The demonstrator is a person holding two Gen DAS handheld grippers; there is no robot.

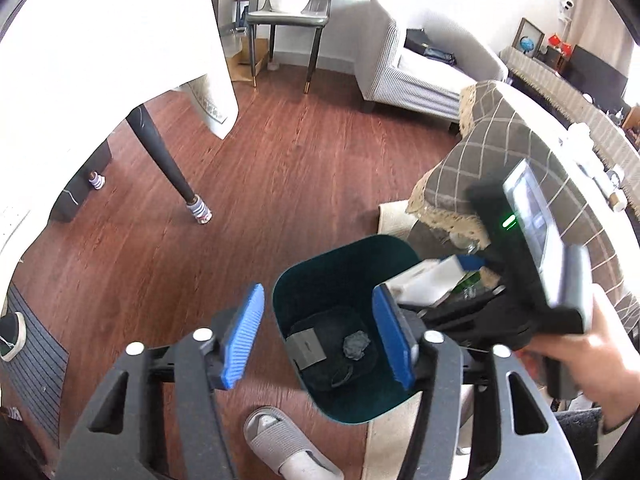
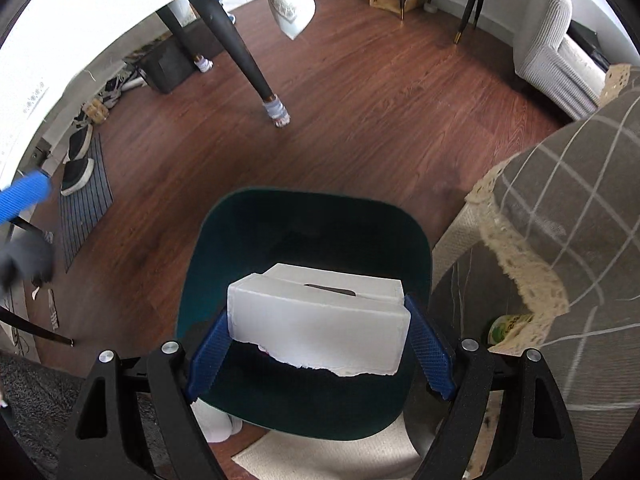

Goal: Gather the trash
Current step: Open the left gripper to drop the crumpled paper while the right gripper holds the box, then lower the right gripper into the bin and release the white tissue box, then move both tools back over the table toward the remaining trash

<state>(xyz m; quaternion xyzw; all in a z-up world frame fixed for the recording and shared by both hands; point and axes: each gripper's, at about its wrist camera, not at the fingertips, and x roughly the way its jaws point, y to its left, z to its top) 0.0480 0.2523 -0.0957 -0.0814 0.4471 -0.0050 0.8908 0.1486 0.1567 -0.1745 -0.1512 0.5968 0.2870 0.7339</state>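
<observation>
looking down the right gripper [image 2: 320,344], we saw its blue pads clamped on the two ends of a white cardboard box [image 2: 320,320] — a box with a slot in its top face and a torn lower edge. the box hung directly over the open mouth of the dark green bin [image 2: 224,248], which stood on the wood floor [image 2: 360,120] just beside a table draped in a brown checked cloth with a lace border [image 2: 560,208].

from the left wrist view we saw the left gripper [image 1: 320,336] with its jaws apart and nothing between them (its pads framed the bin [image 1: 344,256] from above). inside the bin lay a crumpled grey wad [image 1: 356,345] and a flat grey piece [image 1: 308,348] on the dark bottom. at the right of that view the white box [image 1: 428,280] showed above the bin's far rim, carried by the right gripper [image 1: 440,276], with the person's hand [image 1: 588,356] around the handle.

a grey slipper [image 1: 280,444] sat on the floor near the bin — we also saw a black table leg [image 1: 168,160] further off and a pale armchair [image 1: 420,68] at the back.
</observation>
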